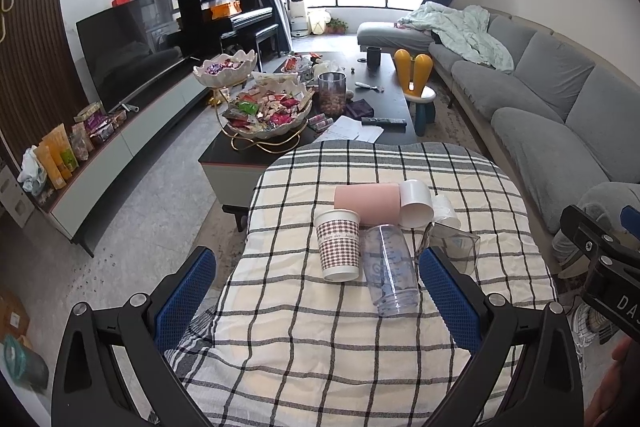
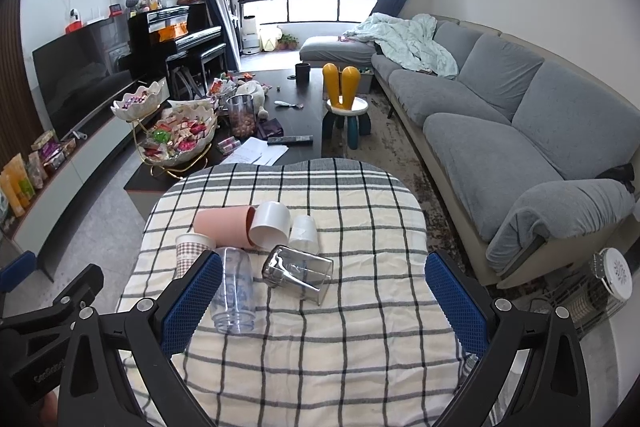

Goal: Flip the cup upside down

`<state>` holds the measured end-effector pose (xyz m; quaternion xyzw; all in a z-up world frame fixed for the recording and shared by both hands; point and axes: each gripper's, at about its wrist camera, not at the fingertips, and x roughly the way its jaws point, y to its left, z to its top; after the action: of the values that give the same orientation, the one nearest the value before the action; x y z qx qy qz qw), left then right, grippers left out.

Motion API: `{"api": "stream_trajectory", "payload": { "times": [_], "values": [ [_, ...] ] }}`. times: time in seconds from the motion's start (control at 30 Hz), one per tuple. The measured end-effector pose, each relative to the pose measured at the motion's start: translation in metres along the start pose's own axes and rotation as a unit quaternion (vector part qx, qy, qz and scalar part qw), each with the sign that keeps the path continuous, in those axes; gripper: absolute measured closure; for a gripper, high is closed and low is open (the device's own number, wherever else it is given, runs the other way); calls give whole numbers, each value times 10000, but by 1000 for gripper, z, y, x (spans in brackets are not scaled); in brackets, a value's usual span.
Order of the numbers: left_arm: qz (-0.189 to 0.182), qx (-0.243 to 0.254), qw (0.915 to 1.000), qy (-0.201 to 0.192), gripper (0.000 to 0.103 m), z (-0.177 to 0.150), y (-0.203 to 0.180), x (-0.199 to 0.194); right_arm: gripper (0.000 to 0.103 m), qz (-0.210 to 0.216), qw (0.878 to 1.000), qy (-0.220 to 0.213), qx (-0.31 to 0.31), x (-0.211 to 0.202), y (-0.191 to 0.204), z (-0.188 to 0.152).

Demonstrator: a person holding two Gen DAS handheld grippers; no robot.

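Several cups lie in a cluster on the checked cloth table (image 1: 360,347). A houndstooth paper cup (image 1: 338,245) stands upright. A pink cup (image 1: 366,203), a white cup (image 1: 416,203), a clear plastic cup (image 1: 390,273) and a smoky glass cup (image 1: 456,247) lie on their sides. In the right wrist view I see the pink cup (image 2: 224,221), white cup (image 2: 271,225), clear cup (image 2: 234,291), glass cup (image 2: 298,273) and paper cup (image 2: 191,247). My left gripper (image 1: 316,307) is open and empty, just short of the cups. My right gripper (image 2: 324,307) is open and empty too.
A dark coffee table (image 1: 384,99) with snack bowls (image 1: 268,111), a jar and a remote stands beyond the cloth table. A grey sofa (image 2: 500,131) runs along the right. A TV (image 1: 128,43) and a low cabinet are on the left. A yellow stool (image 2: 344,99) is near the sofa.
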<state>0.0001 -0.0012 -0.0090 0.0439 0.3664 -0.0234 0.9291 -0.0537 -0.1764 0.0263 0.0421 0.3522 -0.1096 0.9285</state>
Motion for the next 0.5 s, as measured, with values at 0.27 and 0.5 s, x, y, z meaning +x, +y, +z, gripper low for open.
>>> {"api": "stream_trajectory", "payload": {
  "times": [0.27,0.5],
  "values": [
    [-6,-29,10000,47,0,-2,4,5,1,-23,10000,18,-1,6,-3,0],
    [61,-63,9999,116,0,11,2,36,1,-12,9999,164,27,52,-6,14]
  ]
}}
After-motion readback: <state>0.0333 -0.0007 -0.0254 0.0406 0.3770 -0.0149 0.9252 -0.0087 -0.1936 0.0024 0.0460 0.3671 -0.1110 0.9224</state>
